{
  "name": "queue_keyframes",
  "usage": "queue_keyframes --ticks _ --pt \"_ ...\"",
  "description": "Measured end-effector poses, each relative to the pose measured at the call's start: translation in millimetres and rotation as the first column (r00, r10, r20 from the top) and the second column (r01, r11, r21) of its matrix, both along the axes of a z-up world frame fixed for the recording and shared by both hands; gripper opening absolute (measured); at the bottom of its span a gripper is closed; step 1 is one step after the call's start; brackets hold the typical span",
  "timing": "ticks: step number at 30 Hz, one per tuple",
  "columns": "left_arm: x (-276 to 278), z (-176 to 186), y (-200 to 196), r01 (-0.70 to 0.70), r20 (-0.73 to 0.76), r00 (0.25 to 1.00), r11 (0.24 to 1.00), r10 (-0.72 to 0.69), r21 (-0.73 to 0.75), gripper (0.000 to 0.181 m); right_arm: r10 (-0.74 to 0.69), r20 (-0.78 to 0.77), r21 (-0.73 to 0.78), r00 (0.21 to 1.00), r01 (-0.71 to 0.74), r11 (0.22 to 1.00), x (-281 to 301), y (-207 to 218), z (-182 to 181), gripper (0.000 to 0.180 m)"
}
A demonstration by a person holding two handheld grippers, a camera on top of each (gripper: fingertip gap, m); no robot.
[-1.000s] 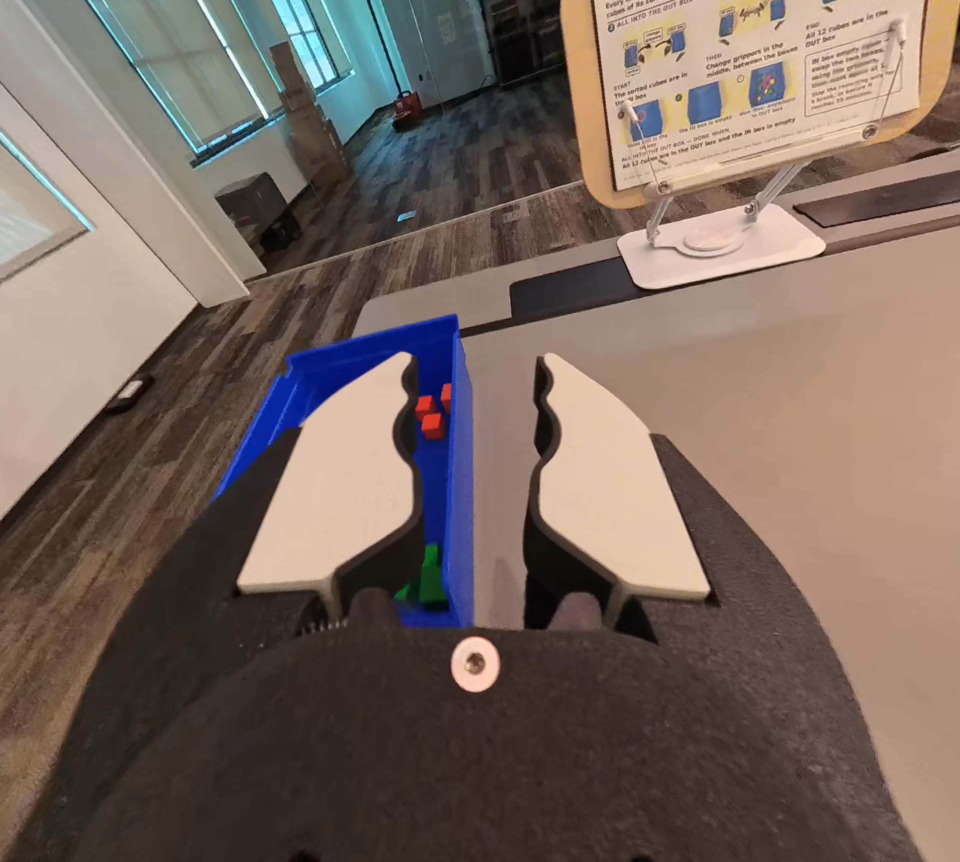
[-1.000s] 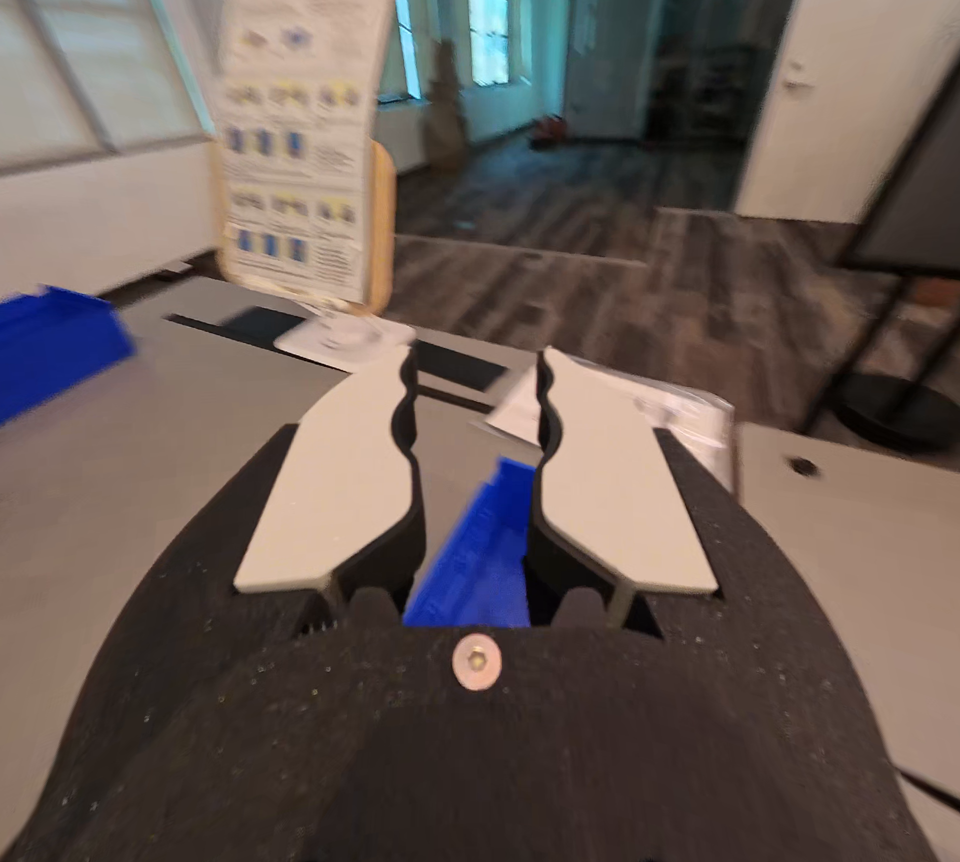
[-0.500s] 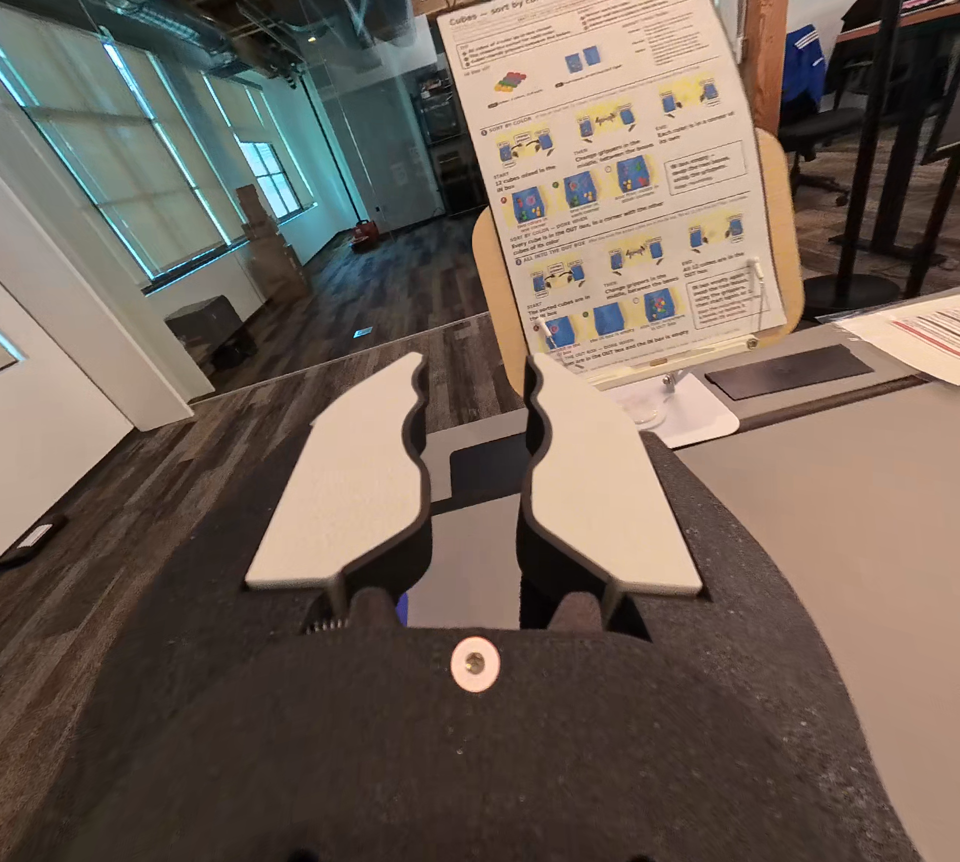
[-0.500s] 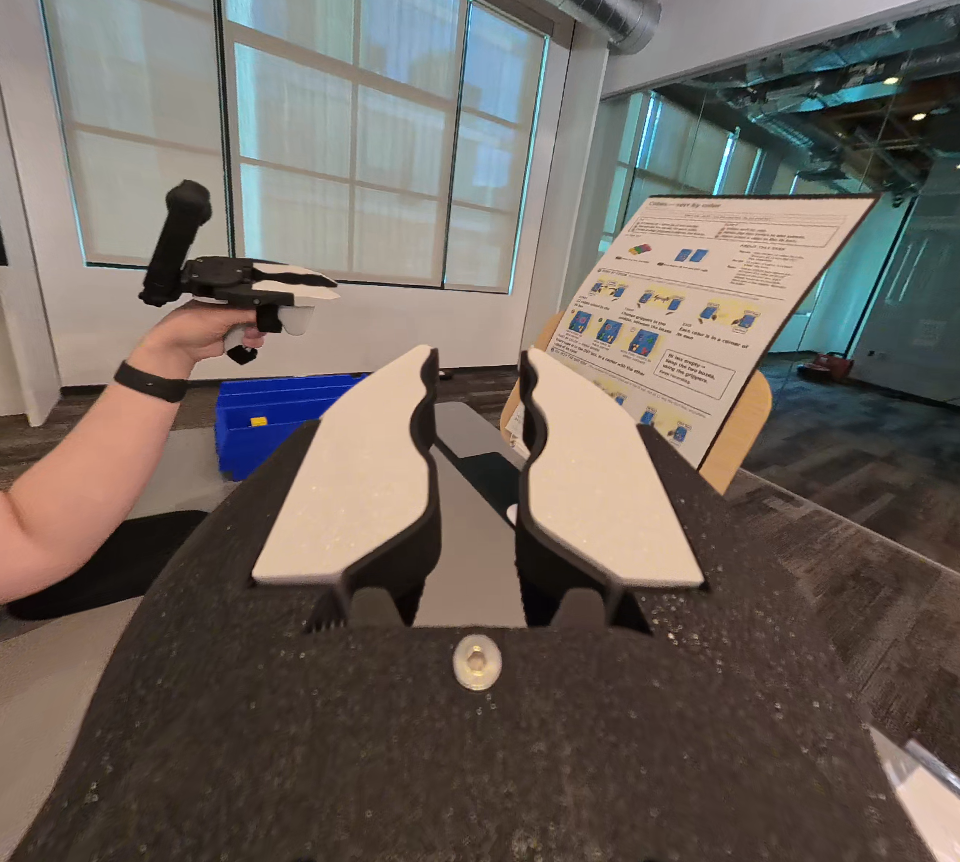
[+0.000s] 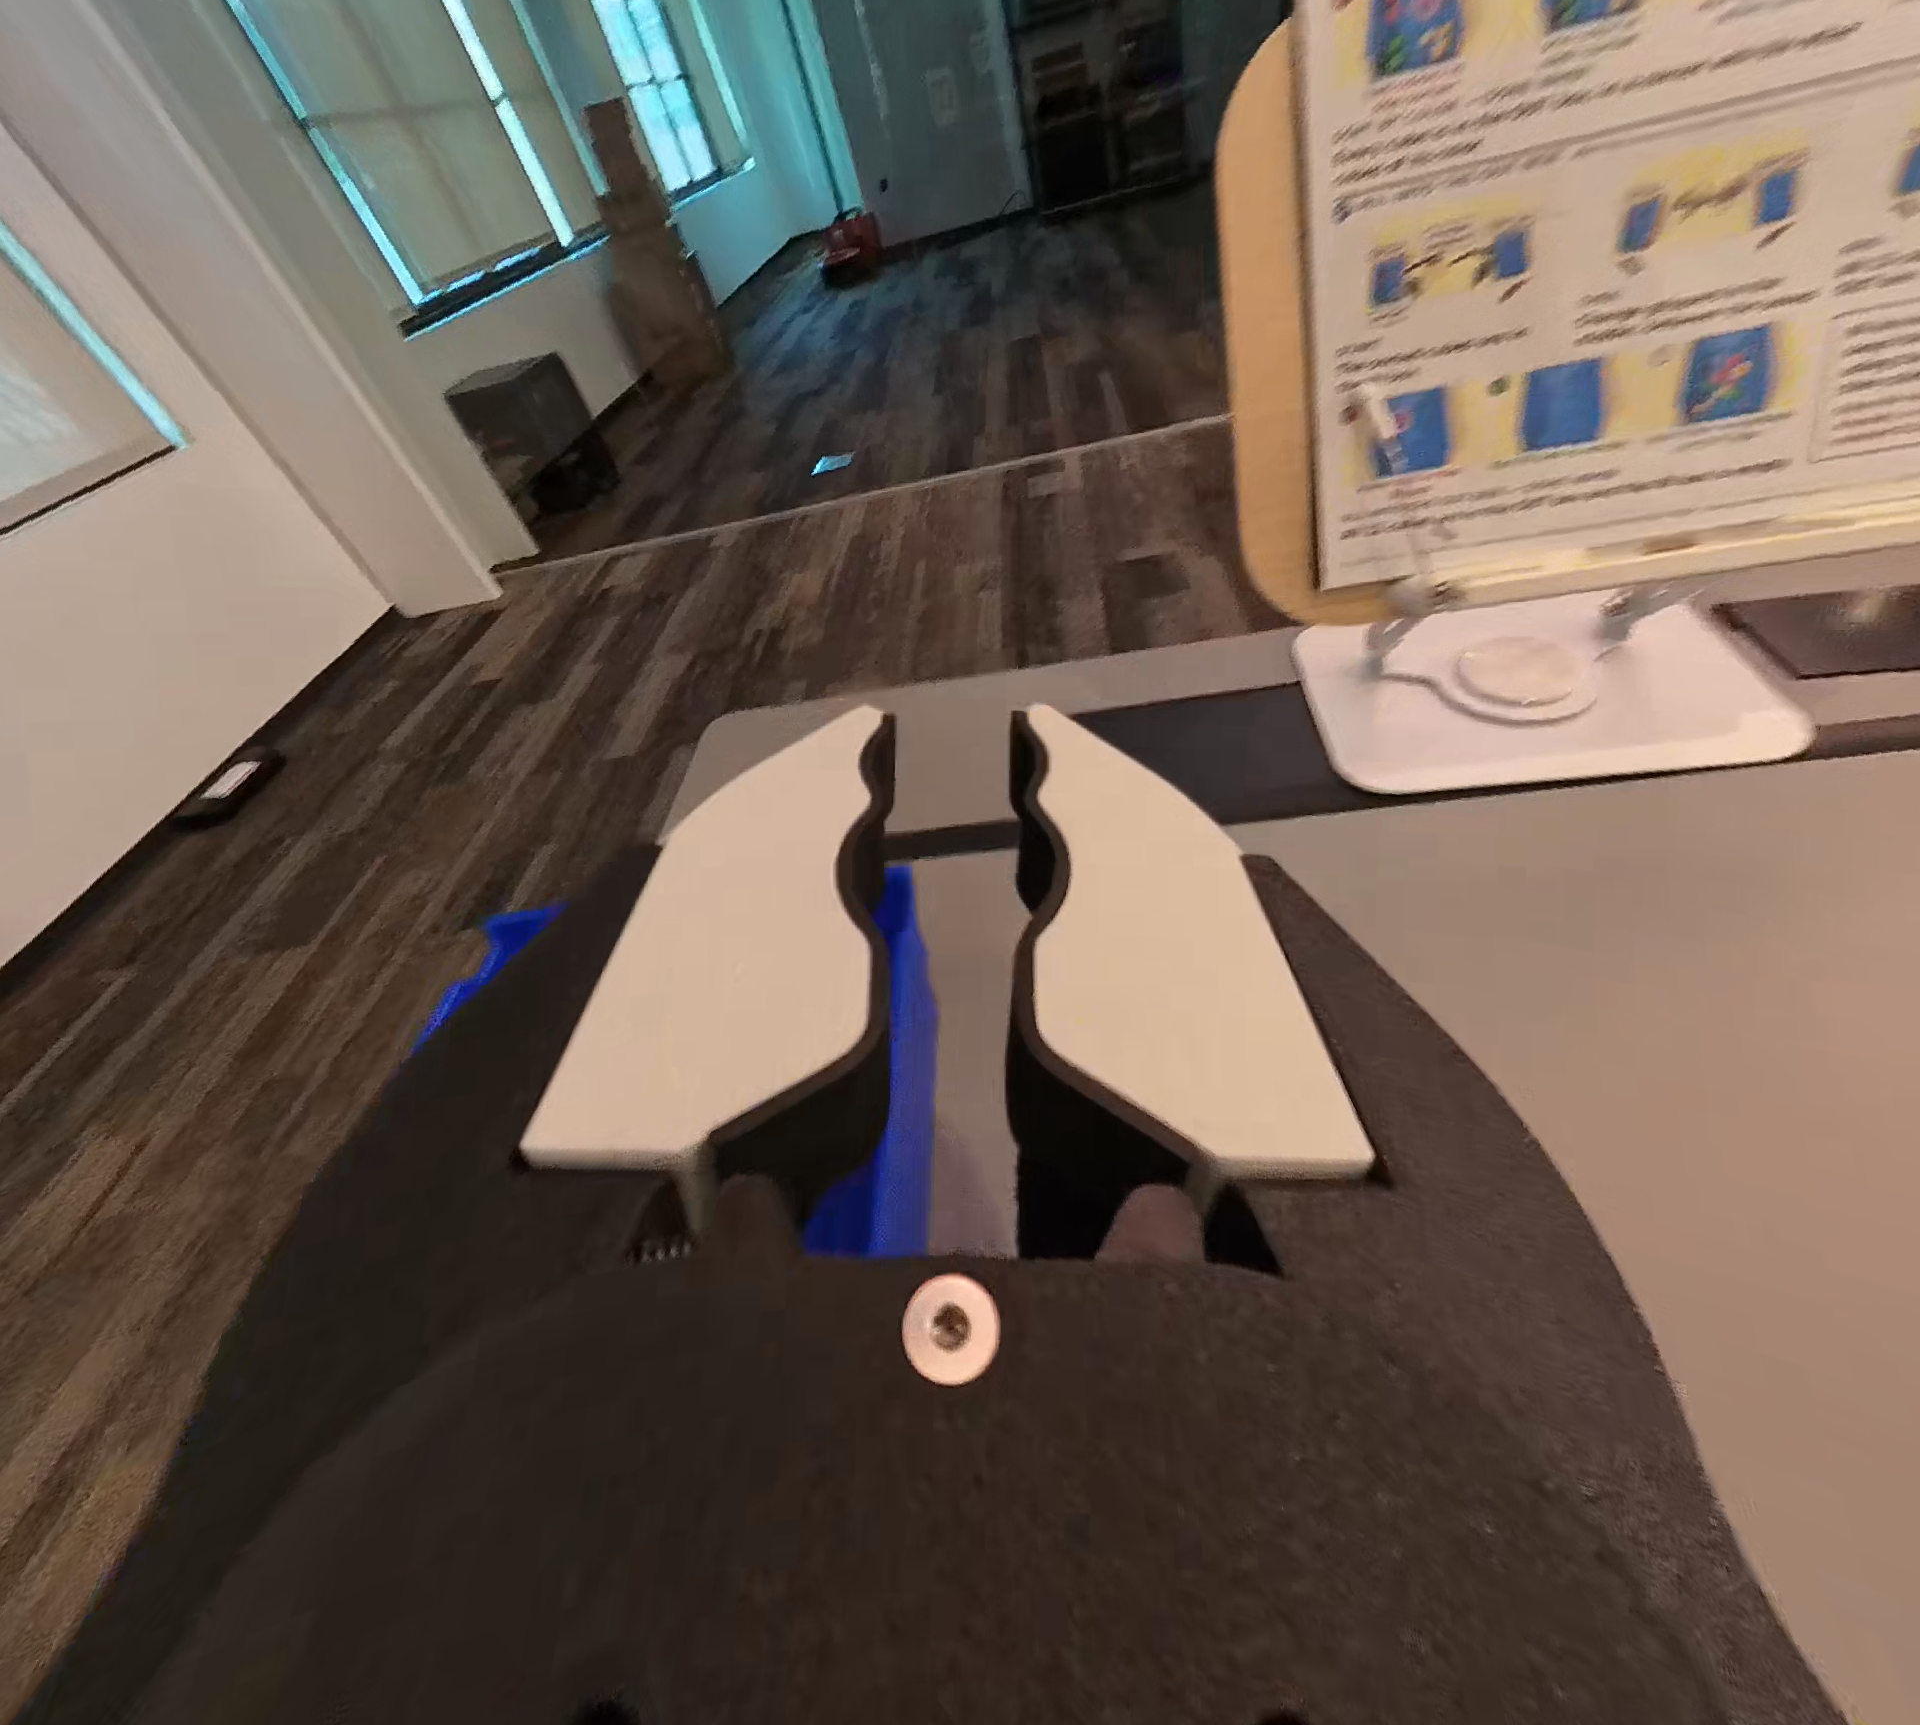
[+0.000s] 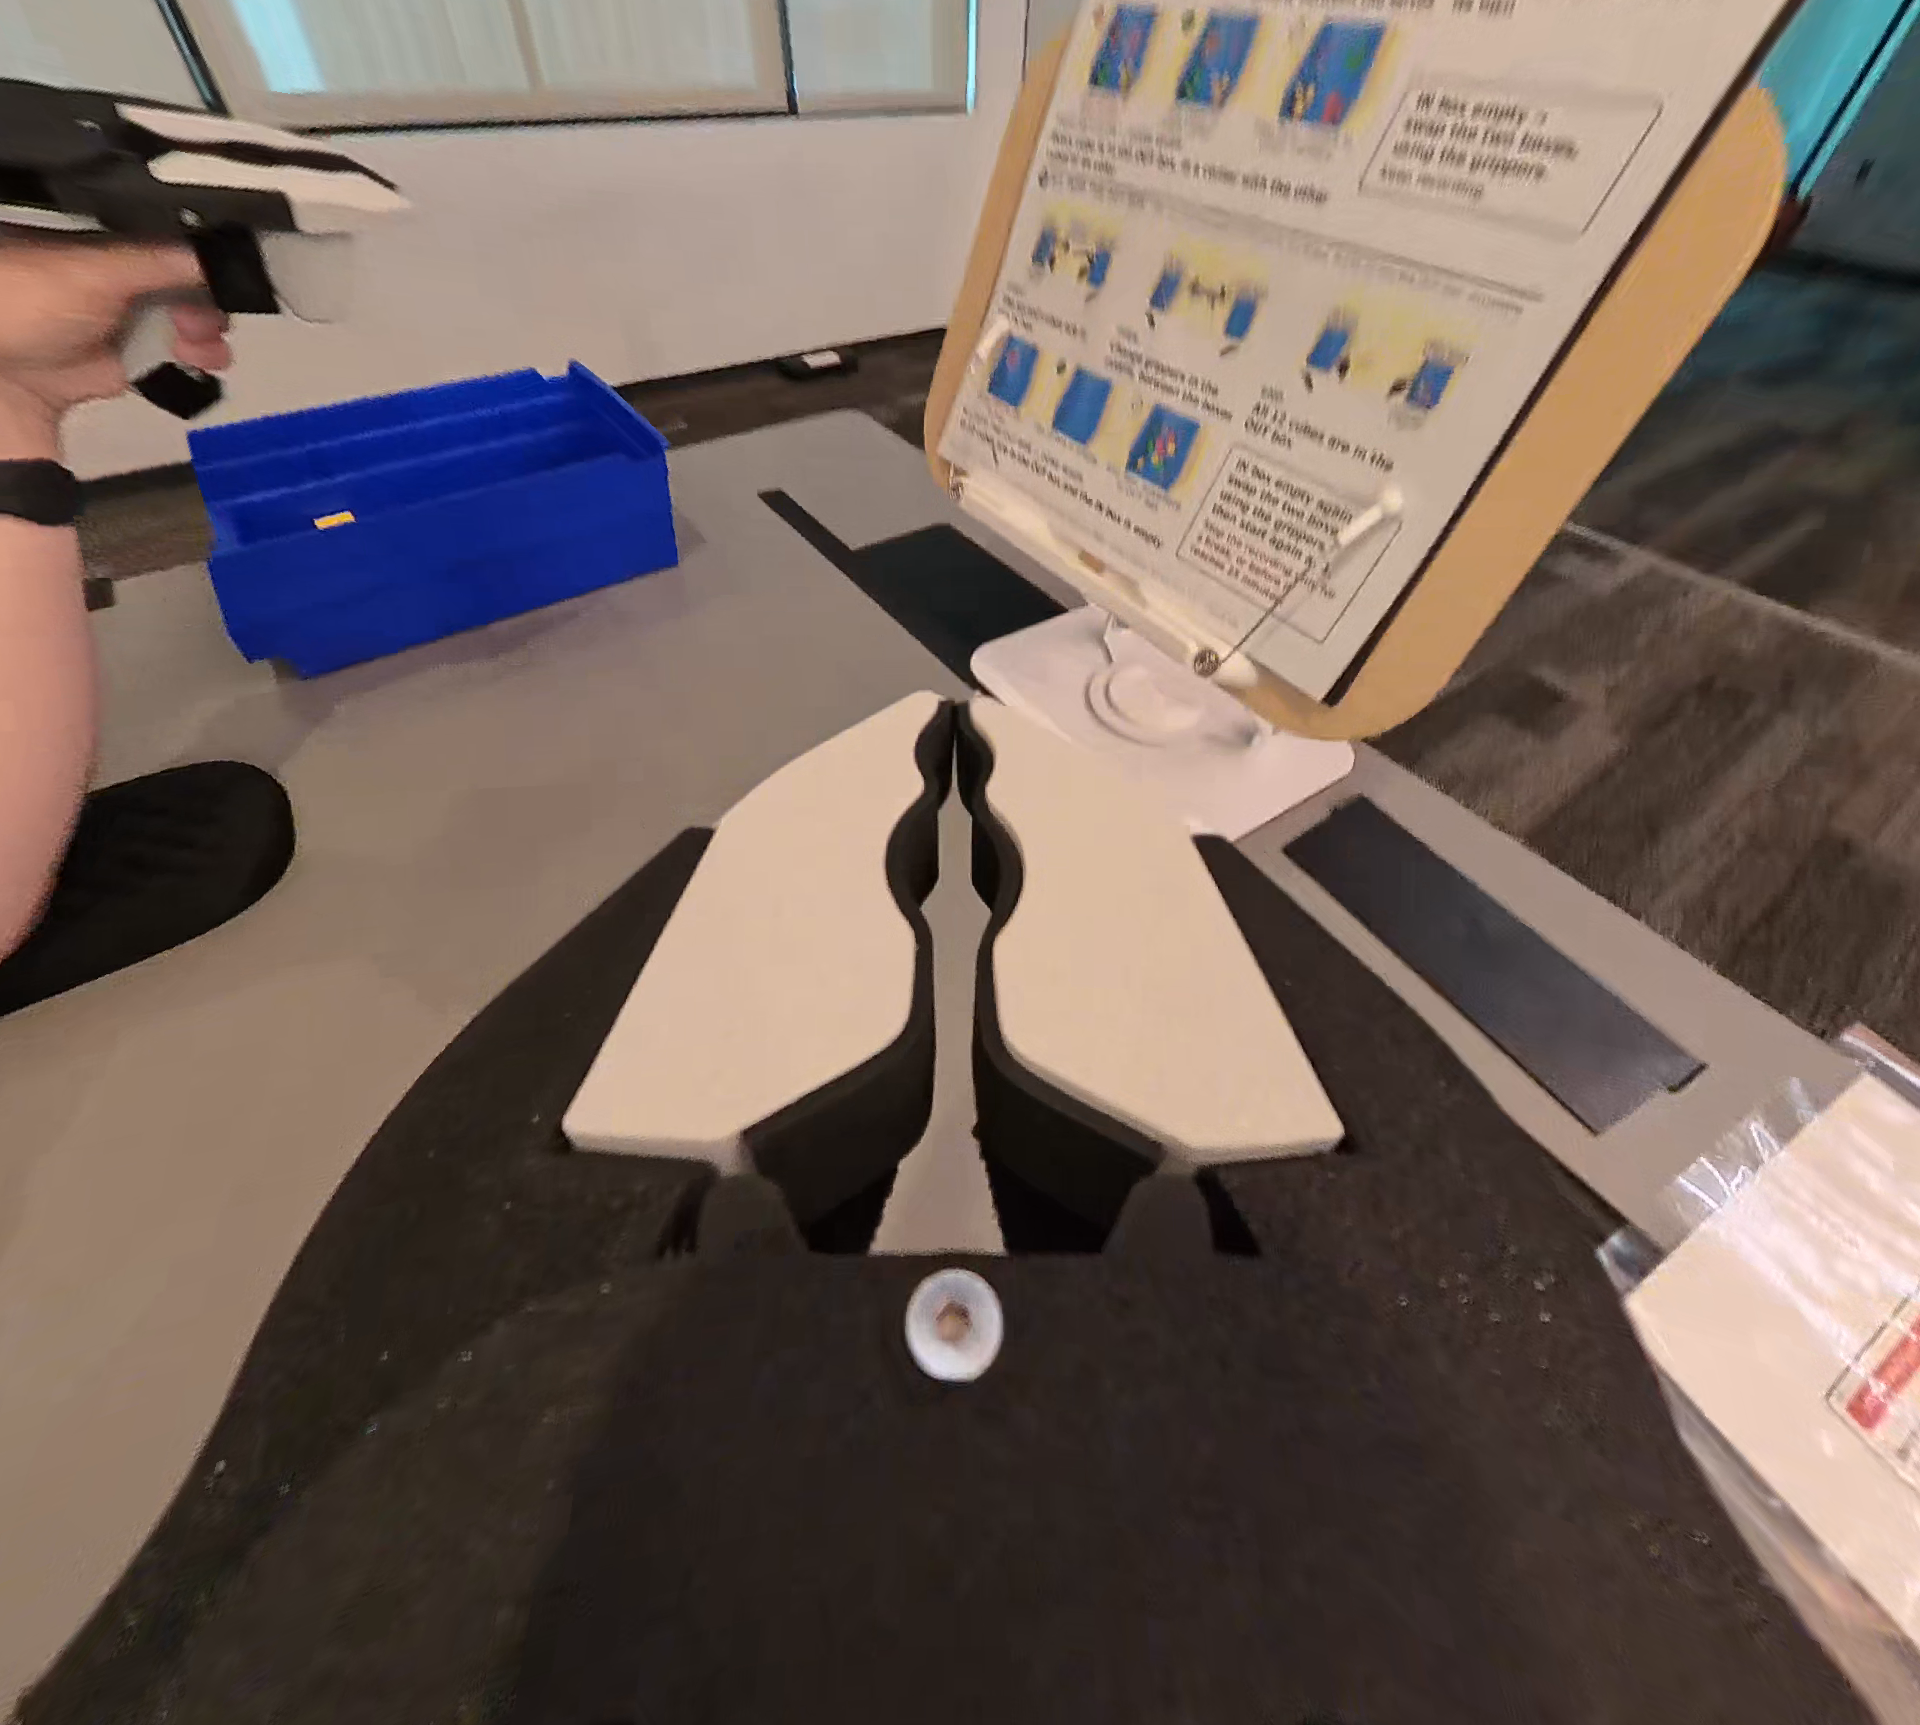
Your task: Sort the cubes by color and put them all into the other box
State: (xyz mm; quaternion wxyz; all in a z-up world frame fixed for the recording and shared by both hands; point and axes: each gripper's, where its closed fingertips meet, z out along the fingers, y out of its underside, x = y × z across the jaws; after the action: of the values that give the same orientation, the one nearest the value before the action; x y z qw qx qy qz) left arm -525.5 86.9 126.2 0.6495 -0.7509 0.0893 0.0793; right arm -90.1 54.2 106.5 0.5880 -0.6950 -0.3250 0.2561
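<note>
Printed instruction sheet (image 6: 1340, 221) on a stand, and a red-marked bagged paper (image 6: 1808, 1343)

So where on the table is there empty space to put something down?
The widest bare patch of grey table lies between the blue box and the white base of the instruction board stand, ahead of the right gripper. It gets crowded on the right, by the black strip and the bagged papers.
</note>
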Motion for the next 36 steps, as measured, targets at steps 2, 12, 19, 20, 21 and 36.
queue_keyframes --ticks 2,12,19,20,21,36 --pt "-25 -8 -3 -0.079 -0.012 0.997 0.996 0.079 -0.041 0.020 -0.013 0.030 -0.007 0.999 0.013 1.000 -2 5 -6 0.000" --pt "-122 -74 -40 -0.270 -0.216 0.956 0.882 0.198 -0.386 0.020 -0.054 0.080 0.008 0.995 0.054 0.999 12 8 -17 0.000" --pt "-157 -118 -43 -0.194 -0.510 0.847 0.806 -0.150 -0.559 0.013 -0.042 0.026 -0.086 0.999 0.044 0.995 23 10 -31 0.001" --pt "-164 -132 -46 -0.171 -0.506 0.835 0.773 -0.216 -0.611 0.013 -0.042 0.027 -0.087 0.999 0.045 0.995 24 10 -31 0.001" --pt "-170 -147 -49 -0.147 -0.490 0.826 0.733 -0.278 -0.664 0.016 -0.039 0.021 -0.084 0.999 0.040 0.996 24 9 -29 0.001" --pt "-212 -237 -71 -0.089 -0.263 0.895 0.433 -0.360 -0.897 0.054 -0.002 0.004 -0.110 1.000 0.003 0.994 31 -1 -29 0.002"
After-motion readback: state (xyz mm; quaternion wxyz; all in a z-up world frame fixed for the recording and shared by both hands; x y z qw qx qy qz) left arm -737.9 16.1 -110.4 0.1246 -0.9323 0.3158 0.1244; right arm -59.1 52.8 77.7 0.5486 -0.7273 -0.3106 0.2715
